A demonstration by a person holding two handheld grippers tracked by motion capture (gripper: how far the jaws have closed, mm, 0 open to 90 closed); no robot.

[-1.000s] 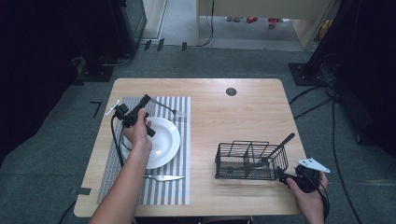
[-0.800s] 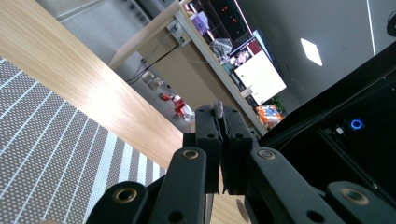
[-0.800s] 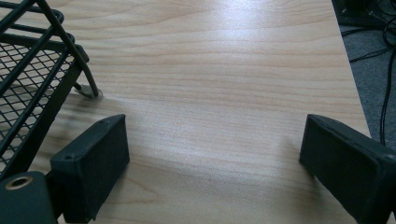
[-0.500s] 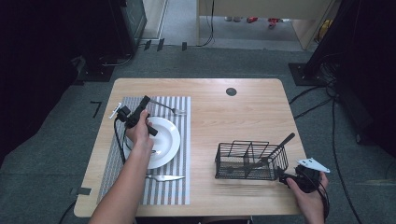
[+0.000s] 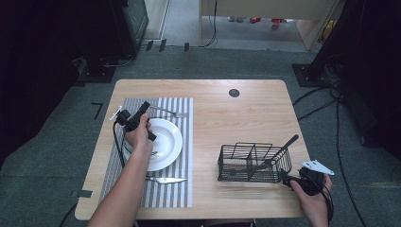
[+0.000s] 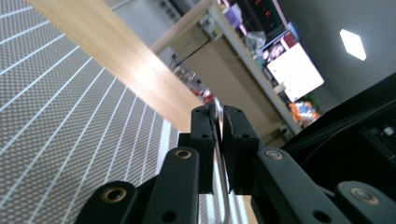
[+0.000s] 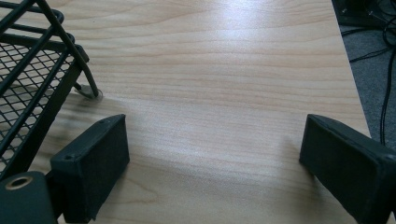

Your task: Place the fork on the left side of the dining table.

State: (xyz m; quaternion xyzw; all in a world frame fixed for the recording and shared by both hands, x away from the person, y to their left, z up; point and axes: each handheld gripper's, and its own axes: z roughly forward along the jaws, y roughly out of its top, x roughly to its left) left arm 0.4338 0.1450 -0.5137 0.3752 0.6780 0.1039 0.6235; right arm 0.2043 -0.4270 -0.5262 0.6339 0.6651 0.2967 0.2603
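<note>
High view | left gripper (image 5: 143, 108) jaws pinch fork (image 5: 166, 112) | right gripper (image 7: 212, 158) jaws wide, beside basket (image 5: 253, 163)

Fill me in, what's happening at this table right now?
A person works two handheld tongs. The left tongs are shut on a thin metal utensil, held over the striped placemat beside the white plate. The right tongs rest open on the wooden table, next to the black wire caddy. A knife lies below the plate.
</note>
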